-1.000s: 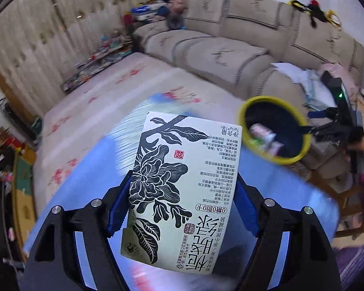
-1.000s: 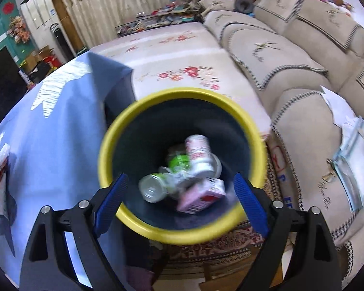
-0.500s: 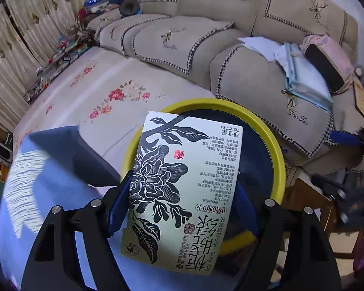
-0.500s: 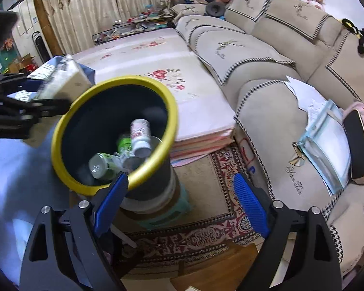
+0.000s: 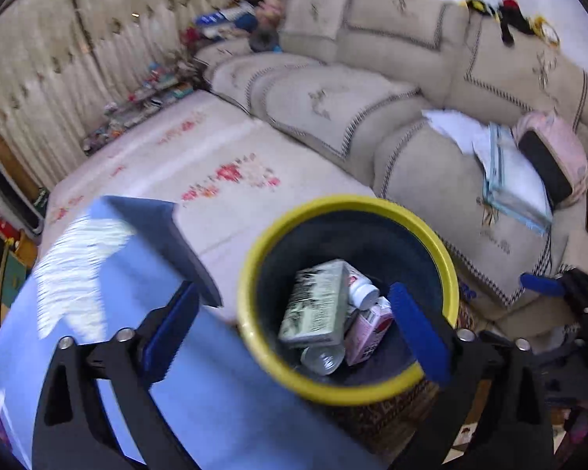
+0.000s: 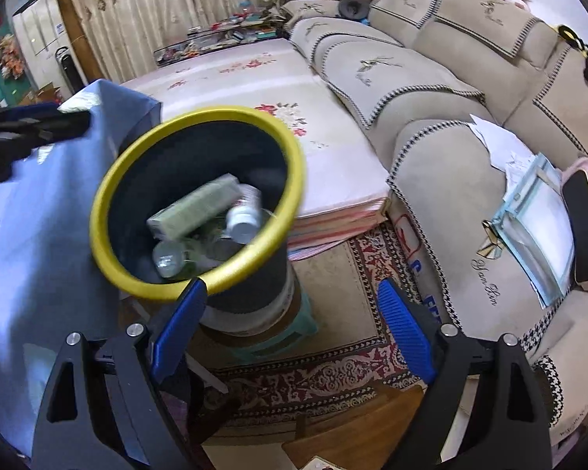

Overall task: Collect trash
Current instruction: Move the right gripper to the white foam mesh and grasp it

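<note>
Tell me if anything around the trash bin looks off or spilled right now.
Nothing is spilled. The green box lies tilted inside the yellow-rimmed bin, propped on a white bottle, a pink carton and a can. One oddity: the bin stands raised on a small stool, not on the rug.

We note a yellow rim on the dark bin [image 5: 254,337], ahead of the blue-padded black left gripper [image 5: 294,329]. Inside lie a pale green carton with black print [image 5: 317,309] and a pink-and-white carton [image 5: 366,333]. Left of the right gripper [image 6: 290,325] spreads a light blue cloth [image 6: 39,235]. Beyond stands a beige sofa with black-and-white trim [image 6: 431,90]. A red patterned rug [image 6: 333,368] lies beneath.
</note>
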{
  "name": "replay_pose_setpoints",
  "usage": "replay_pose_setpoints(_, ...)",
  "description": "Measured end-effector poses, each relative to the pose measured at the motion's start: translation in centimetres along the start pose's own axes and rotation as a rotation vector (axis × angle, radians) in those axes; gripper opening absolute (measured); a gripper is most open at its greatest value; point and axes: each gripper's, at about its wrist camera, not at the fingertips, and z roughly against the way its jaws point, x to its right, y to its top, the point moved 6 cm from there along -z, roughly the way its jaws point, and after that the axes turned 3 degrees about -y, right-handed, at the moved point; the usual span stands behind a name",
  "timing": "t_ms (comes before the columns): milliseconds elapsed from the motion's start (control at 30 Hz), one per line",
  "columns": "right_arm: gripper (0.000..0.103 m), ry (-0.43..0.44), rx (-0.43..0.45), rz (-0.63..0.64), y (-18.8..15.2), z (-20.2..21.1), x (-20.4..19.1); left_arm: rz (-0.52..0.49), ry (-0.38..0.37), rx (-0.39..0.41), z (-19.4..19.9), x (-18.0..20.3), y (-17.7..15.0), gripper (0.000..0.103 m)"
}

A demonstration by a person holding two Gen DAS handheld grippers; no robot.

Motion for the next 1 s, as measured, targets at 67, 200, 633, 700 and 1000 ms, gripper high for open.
replay_pose_setpoints(67, 0.084, 0.014, 0.006, 0.017, 0.2, 0.4, -1.5, 0.039, 0.021, 0.051, 3.5, -2.0, -0.9, 0.098)
replay_pose_setpoints(200, 0.084, 0.058, 0.030, 0.049, 0.8, 1.7, -5.2, 0.131, 0.075, 0.155, 10.7, -7.1, -3.8, 0.098)
replay_pose_setpoints(633, 0.084, 0.355, 0.093, 0.321, 4.4, 7.0, -30.1, 0.495, 0.531, 0.319, 29.2, -29.2, -22.8, 0.098)
replay_pose_setpoints(700, 0.082, 0.419, 0.071, 0.330, 4.6, 7.1, -33.7, 0.537, 0.584, 0.330, 30.3, -31.6, -25.2, 0.098)
replay_pose_setpoints(1000, 0.069, 0.524, -0.137, 0.309, 3.4, 4.4, -44.2, 0.669, 0.613, 0.322, 28.9, -37.2, -31.4, 0.098)
